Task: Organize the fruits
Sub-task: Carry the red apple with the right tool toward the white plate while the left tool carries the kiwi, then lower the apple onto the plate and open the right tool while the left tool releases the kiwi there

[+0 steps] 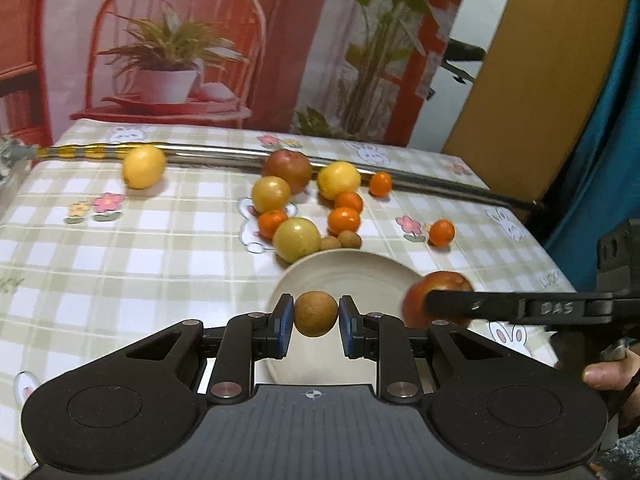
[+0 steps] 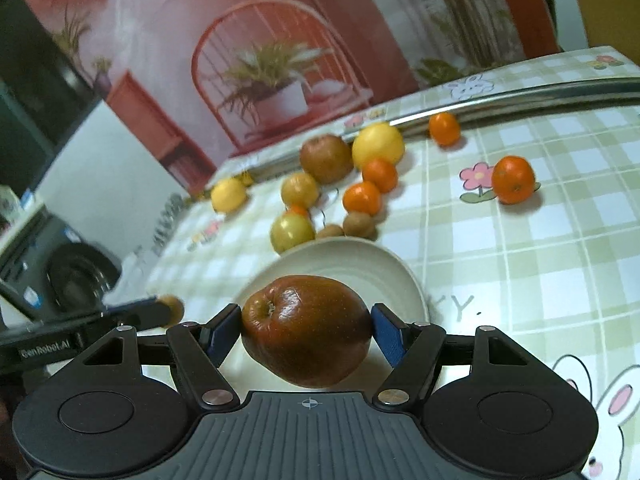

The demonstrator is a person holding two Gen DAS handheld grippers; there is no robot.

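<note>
The red apple (image 2: 306,330) sits between the right gripper (image 2: 306,332)'s fingers, which are closed onto its two sides; its stem end is turned to the left and a little up, and its long axis runs roughly across the fingers. It hangs directly over the near part of the cream plate (image 2: 384,276), so the coming move looks like a straight lowering, not a sideways carry. Its skin is dark red-brown, glossy, with a small stem pit.

The small brown round fruit (image 1: 315,313) is held between the left gripper (image 1: 315,322)'s blue pads (image 1: 285,326), fingers narrowed around it, also above the plate's near-left portion. It is dull, rough-skinned and nearly spherical. In the left view the right gripper's finger crosses in front of the apple, so the two grippers are near each other over the plate; I judge they may crowd one another on release.

Beyond the plate's far rim, on the checked desk (image 1: 120,264), lie yellow fruits, another apple, several oranges and two more small brown fruits, loose and unsorted. A metal rod (image 1: 224,156) lies along the far edge.
</note>
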